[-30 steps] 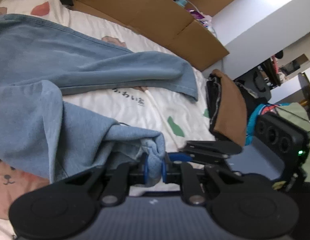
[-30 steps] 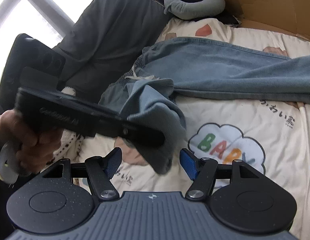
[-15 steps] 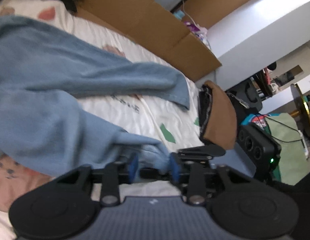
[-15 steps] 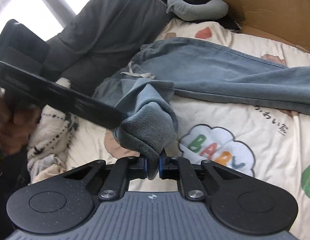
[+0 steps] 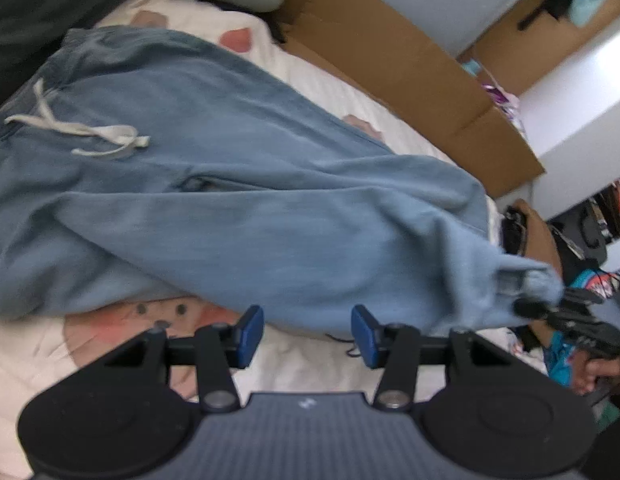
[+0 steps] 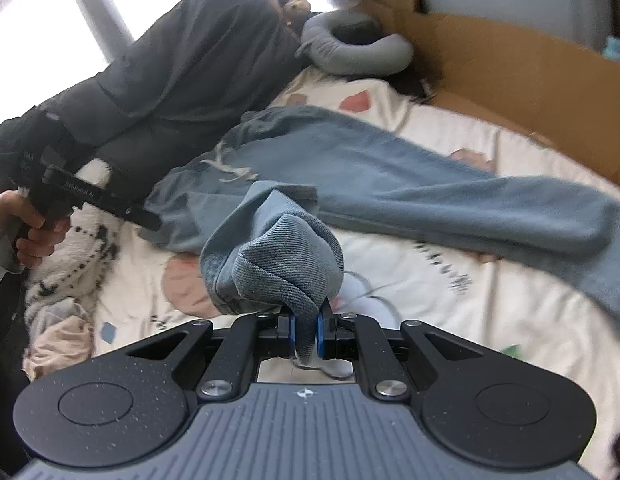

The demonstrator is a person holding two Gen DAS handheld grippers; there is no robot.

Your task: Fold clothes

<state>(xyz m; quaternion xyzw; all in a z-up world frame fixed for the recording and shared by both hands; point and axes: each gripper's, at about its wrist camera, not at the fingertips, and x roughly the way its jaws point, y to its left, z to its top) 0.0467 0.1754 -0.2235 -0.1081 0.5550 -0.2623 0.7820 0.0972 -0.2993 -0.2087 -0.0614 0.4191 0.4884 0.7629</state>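
Note:
Light blue drawstring trousers (image 5: 237, 184) lie across the cartoon-print bedsheet (image 5: 318, 80). In the right wrist view my right gripper (image 6: 305, 334) is shut on the bunched hem of one trouser leg (image 6: 285, 264), held up off the sheet. The left wrist view shows that same hem (image 5: 526, 280) pinched by the right gripper (image 5: 530, 308) at the far right. My left gripper (image 5: 306, 336) has its jaws opening. Nothing is pressed between its blue pads (image 5: 249, 334), and the leg's edge lies just beyond them. A hand (image 6: 29, 232) holds the left gripper (image 6: 149, 222) beside the waistband.
Brown cardboard (image 5: 390, 64) lines the bed's far side. A grey neck pillow (image 6: 354, 48) and a dark quilt (image 6: 181, 64) sit at the head end. White spotted fabric (image 6: 69, 264) is heaped at the left edge. Room clutter (image 5: 590, 232) lies beyond the foot.
The right gripper shut on the leg hem and rose with it. The left gripper let that hem go, opened, and drew away toward the waistband.

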